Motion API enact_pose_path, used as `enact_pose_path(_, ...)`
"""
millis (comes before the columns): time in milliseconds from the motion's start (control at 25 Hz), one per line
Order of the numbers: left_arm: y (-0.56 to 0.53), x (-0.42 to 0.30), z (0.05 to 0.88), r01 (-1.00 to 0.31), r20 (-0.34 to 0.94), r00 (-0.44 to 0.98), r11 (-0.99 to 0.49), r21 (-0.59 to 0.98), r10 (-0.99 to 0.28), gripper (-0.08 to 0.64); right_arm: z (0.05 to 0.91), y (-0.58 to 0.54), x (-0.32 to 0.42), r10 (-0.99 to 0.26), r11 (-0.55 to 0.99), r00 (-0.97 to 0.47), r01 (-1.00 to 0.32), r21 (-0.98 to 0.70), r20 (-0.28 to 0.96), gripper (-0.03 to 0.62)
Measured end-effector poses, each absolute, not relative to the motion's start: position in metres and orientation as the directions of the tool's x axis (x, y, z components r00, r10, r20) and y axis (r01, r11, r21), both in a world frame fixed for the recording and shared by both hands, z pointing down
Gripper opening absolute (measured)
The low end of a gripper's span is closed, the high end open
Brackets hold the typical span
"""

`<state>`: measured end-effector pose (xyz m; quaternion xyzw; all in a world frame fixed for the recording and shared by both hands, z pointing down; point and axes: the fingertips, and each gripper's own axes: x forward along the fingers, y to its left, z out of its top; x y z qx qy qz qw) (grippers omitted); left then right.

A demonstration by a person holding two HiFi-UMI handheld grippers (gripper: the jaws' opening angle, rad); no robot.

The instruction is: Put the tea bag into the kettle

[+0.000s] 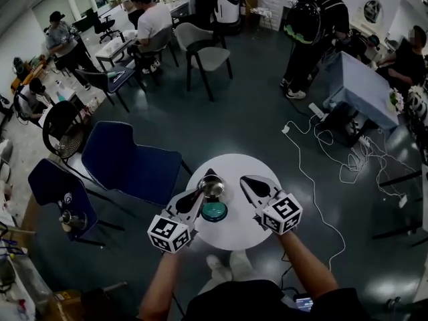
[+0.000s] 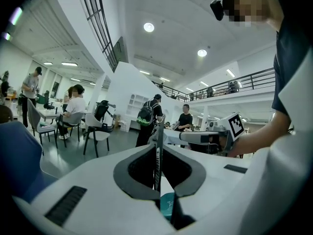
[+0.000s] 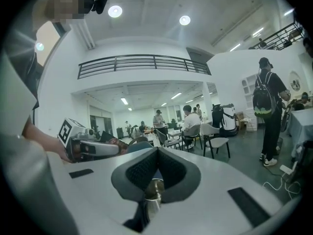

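— Where is the tea bag (image 2: 157, 155)?
— Thin, edge-on, pinched in the left gripper (image 1: 202, 194), just beside the kettle (image 1: 212, 186) on the table (image 1: 235, 231).
— The right gripper (image 3: 156, 150)?
— Jaws together, empty, near the kettle.

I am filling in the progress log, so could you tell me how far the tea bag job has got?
Done: the left gripper is shut on a thin flat thing seen edge-on, apparently the tea bag. In hand: it is held close to the kettle on the white table. Left: dropping it in. The right gripper is shut and empty.
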<state>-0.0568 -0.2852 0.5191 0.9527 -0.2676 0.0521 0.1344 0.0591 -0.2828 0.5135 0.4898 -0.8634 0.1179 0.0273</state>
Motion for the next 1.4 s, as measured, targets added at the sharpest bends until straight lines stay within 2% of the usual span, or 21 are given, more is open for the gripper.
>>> enact_pose_path(680,-0.339,-0.02,0.601,-0.527,0.287,0.84,-0.818,0.228,-0.461,0.031,0.586,-0.304,0.101,-0.824,0.464,-0.517,-0.85,-0.249,0.23,0.015)
enact_pose_path(960,-0.347,-0.019,0.636,-0.498,0.414,0.812,-0.858,0.125,-0.411,0.031,0.605,-0.308,0.099,-0.817,0.46,-0.522,-0.846,-0.269,0.245,0.015)
enact_pose_path(1400,-0.364,-0.005,0.662,-0.433,0.505,0.787,-0.901,0.042,-0.355,0.031,0.627,-0.316,0.106,-0.812,0.441,-0.519,-0.845,-0.302,0.267,0.015)
